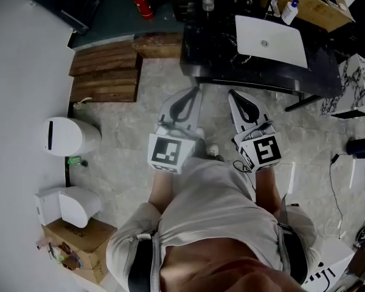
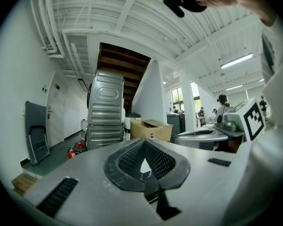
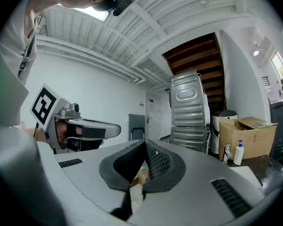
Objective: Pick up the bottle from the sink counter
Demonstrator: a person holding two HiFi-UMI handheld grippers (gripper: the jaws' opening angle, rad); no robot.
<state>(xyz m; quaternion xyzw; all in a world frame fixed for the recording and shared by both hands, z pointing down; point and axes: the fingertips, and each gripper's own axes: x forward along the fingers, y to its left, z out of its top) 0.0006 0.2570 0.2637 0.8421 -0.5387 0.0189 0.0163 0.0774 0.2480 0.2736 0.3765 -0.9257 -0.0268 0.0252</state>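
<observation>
A white bottle with a blue pump cap (image 1: 289,11) stands at the far end of the black sink counter (image 1: 213,47), beside the white sink (image 1: 271,41). In the right gripper view the bottle (image 3: 238,153) stands at the right, in front of a cardboard box. Only its blue cap (image 2: 152,136) peeks over the jaws in the left gripper view. My left gripper (image 1: 194,91) and right gripper (image 1: 232,92) are held side by side over the floor, short of the counter's near edge. Both point level at it. Each has its jaws together with nothing between them.
Wooden steps (image 1: 106,72) and a red fire extinguisher (image 1: 143,2) lie to the left of the counter. A white bin (image 1: 67,135) and a cardboard box (image 1: 79,248) stand along the left wall. Stacked grey machines (image 2: 105,109) rise behind the counter. Cables trail at the right (image 1: 334,163).
</observation>
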